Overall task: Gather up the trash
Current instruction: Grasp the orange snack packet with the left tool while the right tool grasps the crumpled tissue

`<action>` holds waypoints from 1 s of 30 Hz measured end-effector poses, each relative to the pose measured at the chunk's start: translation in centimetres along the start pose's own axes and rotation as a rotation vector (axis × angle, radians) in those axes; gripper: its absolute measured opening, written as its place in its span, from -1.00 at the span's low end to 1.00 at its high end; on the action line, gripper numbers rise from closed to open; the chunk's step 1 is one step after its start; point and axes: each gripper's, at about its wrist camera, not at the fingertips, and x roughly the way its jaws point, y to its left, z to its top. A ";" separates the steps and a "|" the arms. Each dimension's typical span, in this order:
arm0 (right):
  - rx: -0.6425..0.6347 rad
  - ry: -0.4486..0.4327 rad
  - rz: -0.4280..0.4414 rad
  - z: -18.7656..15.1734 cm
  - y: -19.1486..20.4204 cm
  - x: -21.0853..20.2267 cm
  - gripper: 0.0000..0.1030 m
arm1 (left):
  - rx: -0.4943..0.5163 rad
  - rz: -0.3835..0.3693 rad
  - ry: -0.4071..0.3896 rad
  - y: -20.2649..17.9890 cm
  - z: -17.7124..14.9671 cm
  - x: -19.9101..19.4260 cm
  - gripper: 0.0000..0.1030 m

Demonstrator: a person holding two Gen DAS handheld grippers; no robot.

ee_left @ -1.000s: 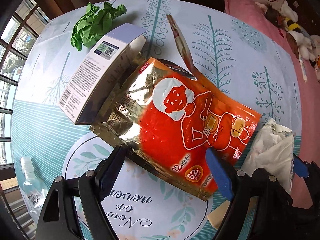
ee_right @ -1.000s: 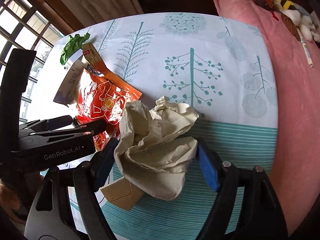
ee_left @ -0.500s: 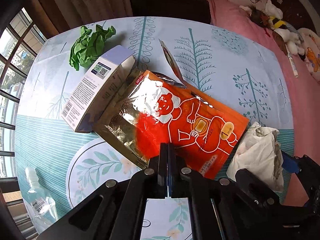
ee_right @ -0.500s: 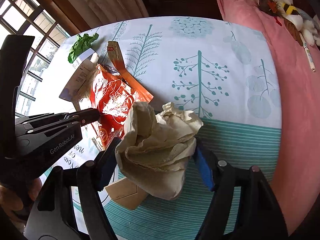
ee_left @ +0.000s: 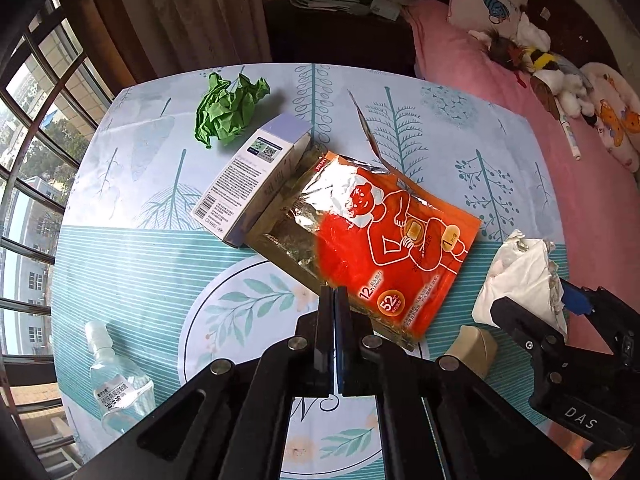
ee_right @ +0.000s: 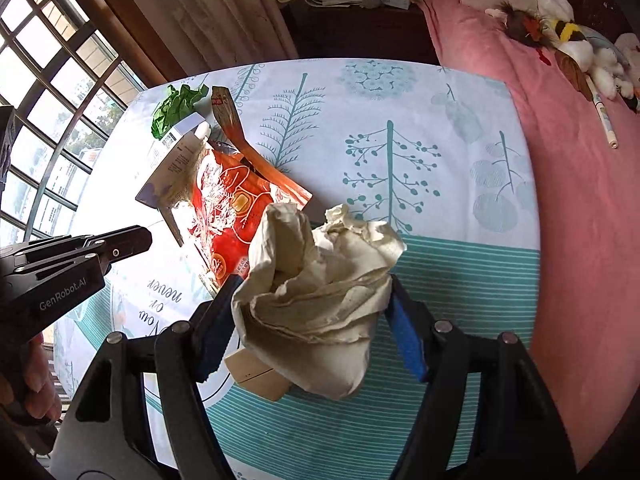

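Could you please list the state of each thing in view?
Left gripper: shut on the orange pouch, torn open, at its edge.
Right gripper: shut on crumpled paper.
Box: on its side, under the pouch.
Green paper: crumpled, on the table.
Bottle: capped, lying down.

- Left wrist view: looks steeply down along closed jaws onto the table (ee_left: 132, 264), from close above, facing the window side and far curtain.
- Right wrist view: looks steeply down from further right, close over the crumpled paper (ee_right: 316, 296), with the pink bed (ee_right: 580, 184) alongside.
- Shared by both: orange packet (ee_left: 396, 248) (ee_right: 232, 216), white box (ee_left: 256, 184) (ee_right: 176, 160), green paper ball (ee_left: 228, 108) (ee_right: 176, 108), bed.
- Cross-sighted: left gripper (ee_right: 136, 242) at the right view's left edge; right gripper (ee_left: 560, 316) at the left view's right edge.
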 end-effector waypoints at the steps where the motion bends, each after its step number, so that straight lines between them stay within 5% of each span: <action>1: 0.010 0.006 0.000 0.0 -0.1 0.3 0.31 | -0.001 0.004 -0.001 0.2 0.0 -0.1 -1.00; 13: 0.035 0.040 0.016 0.4 -2.5 1.3 0.55 | -0.047 -0.009 0.055 0.5 -0.1 2.4 -0.90; 16: 0.021 0.046 0.019 0.2 -2.8 1.1 0.55 | -0.074 -0.033 0.076 0.4 0.0 3.0 -0.42; 18: 0.003 0.055 0.021 0.0 -2.8 1.1 0.52 | -0.097 -0.053 0.091 0.2 0.3 3.3 0.19; 19: -0.005 0.055 0.031 0.0 -2.7 1.0 0.33 | -0.109 -0.062 0.098 0.0 0.4 3.4 0.27; 23: -0.053 0.043 0.022 -0.1 -2.1 0.6 0.21 | -0.156 -0.067 0.113 -0.7 1.5 3.9 0.74; 30: -0.067 0.004 0.007 0.2 -2.5 0.0 -0.05 | -0.334 -0.019 0.149 -1.1 5.2 5.1 0.95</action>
